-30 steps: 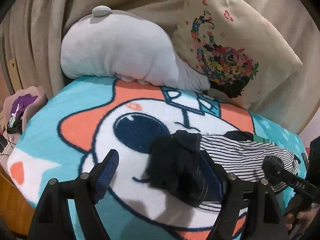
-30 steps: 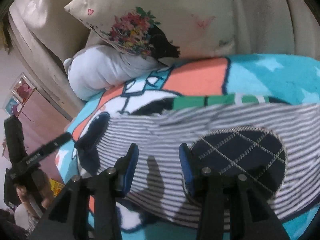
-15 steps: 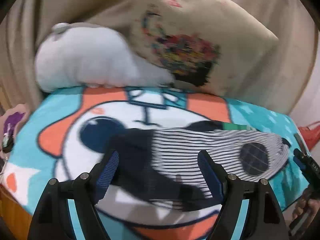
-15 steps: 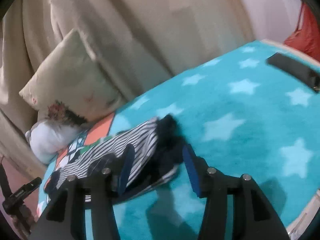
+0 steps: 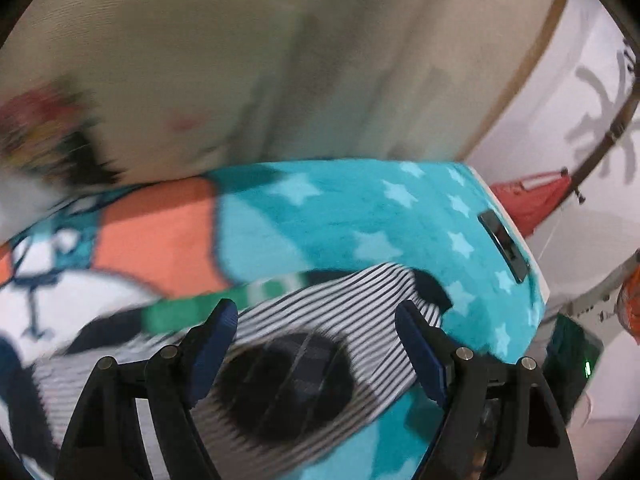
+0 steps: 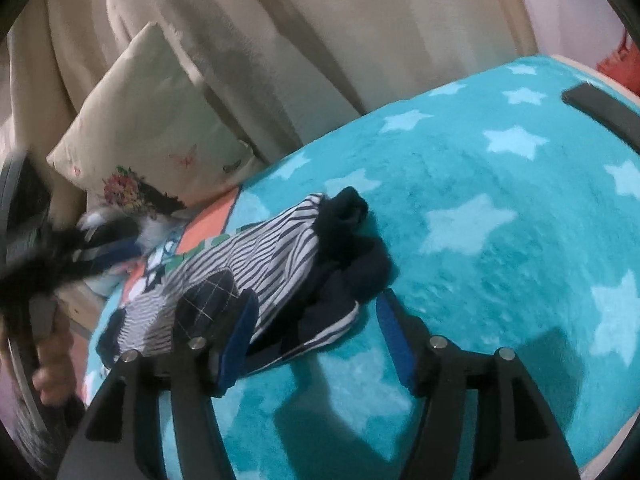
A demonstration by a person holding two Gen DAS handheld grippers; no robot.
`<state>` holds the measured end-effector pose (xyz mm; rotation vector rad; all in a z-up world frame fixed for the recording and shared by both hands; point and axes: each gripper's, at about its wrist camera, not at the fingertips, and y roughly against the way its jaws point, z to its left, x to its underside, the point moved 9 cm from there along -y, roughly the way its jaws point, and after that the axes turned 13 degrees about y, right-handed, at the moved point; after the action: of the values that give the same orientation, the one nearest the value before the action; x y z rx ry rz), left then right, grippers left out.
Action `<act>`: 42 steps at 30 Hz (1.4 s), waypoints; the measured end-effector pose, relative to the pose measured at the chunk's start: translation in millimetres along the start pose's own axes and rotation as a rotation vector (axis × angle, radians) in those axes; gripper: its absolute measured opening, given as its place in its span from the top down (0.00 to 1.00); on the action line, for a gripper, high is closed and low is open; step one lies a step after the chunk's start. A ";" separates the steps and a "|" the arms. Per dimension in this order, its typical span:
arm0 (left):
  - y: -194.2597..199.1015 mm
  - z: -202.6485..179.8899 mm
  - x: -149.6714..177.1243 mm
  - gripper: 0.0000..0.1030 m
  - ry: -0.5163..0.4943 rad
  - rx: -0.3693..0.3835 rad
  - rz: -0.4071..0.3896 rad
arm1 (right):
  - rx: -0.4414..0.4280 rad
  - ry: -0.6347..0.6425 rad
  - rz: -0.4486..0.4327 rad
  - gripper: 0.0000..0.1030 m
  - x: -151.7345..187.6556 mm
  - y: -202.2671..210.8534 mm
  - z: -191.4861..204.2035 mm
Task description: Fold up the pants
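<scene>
The left gripper [image 5: 316, 334] has its blue-padded jaws spread wide with nothing pinched between them; it hangs above the striped pants [image 5: 328, 312], and the dark oval knee patch [image 5: 284, 384] shows in the gap between the two fingers. That view is blurred, so whether the fingertips touch the cloth cannot be told. The right gripper [image 6: 316, 328] also stands with its jaws apart and empty, its left finger [image 6: 236, 340] over the near edge of the pants [image 6: 256, 268] and its right finger above bare blanket just beside the garment. From this side the pants lie bunched in a long heap on the teal star-printed blanket [image 6: 480, 208], with navy-and-white stripes, a quilted dark patch [image 6: 208, 300] near the left finger, and a rumpled navy cuff or waistband [image 6: 348, 232] at the far end. The blanket covers a bed, and its print turns orange and white toward the pillow end, with a green band running beside the pants in the left view. A cream pillow with a floral print [image 6: 160, 140] leans against beige curtains [image 6: 320, 40] behind the bed. A dark flat object, perhaps a phone or remote [image 5: 504, 246], lies near the blanket's far edge, well apart from the pants. At the left border of the right view a blurred hand [image 6: 52, 364] grips a dark handle. Something red [image 5: 532, 204] sits beyond the bed by a white wall.
</scene>
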<state>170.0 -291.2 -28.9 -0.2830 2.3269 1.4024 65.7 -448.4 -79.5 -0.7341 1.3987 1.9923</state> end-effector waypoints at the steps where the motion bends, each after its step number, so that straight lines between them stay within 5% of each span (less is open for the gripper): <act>1: -12.7 -10.0 -4.5 0.18 -0.014 0.000 0.020 | 0.006 0.006 0.005 0.41 0.3 -1.0 0.3; 5: -58.1 -36.3 -15.2 0.18 -0.050 0.005 0.112 | 0.016 0.016 0.006 0.39 1.8 -2.8 0.4; 10: -113.2 -45.9 -13.2 0.18 -0.118 -0.074 0.206 | 0.034 0.006 0.002 0.36 -0.7 -14.6 2.7; 14: -129.2 -58.7 -3.5 0.18 -0.166 -0.063 0.237 | 0.045 0.012 -0.009 0.39 -2.6 -22.8 3.7; 15: -130.3 -62.3 -0.9 0.22 -0.199 -0.078 0.233 | 0.043 0.004 -0.019 0.44 -3.7 -24.2 3.1; 17: -125.6 -70.1 7.3 0.58 -0.288 -0.096 0.216 | 0.044 -0.015 -0.023 0.70 -5.2 -28.1 0.1; 18: -121.2 -71.9 9.9 0.74 -0.286 -0.076 0.222 | 0.038 -0.030 -0.017 0.72 -5.8 -29.7 -1.5; 19: -116.1 -71.1 9.4 0.75 -0.257 -0.051 0.227 | 0.021 -0.043 -0.020 0.78 -7.8 -29.3 -1.2; 27: -32.4 -6.7 -22.2 0.74 -0.023 0.020 0.045 | -0.033 0.134 -0.062 0.83 -33.5 -18.7 58.3; 29: -7.5 22.5 -24.7 0.68 0.047 0.015 -0.020 | -0.062 0.218 -0.054 0.83 -34.6 -24.6 87.9; 31: 17.2 58.5 -20.1 0.49 0.129 -0.022 -0.089 | -0.095 0.286 -0.039 0.83 -30.8 -33.7 116.2; 34: 56.6 123.0 0.2 0.39 0.271 -0.073 -0.196 | -0.170 0.368 0.026 0.79 -14.4 -57.9 160.6; 39: 95.1 183.6 40.8 0.36 0.384 -0.116 -0.274 | -0.275 0.503 0.233 0.78 39.6 -89.7 206.9; 42: 107.4 205.1 58.4 0.34 0.416 -0.141 -0.305 | -0.289 0.546 0.211 0.75 37.2 -61.2 212.7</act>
<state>126.3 -57.8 -53.5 -1.0123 2.3616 1.4580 63.5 -224.0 -81.8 -1.3924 1.5482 2.2943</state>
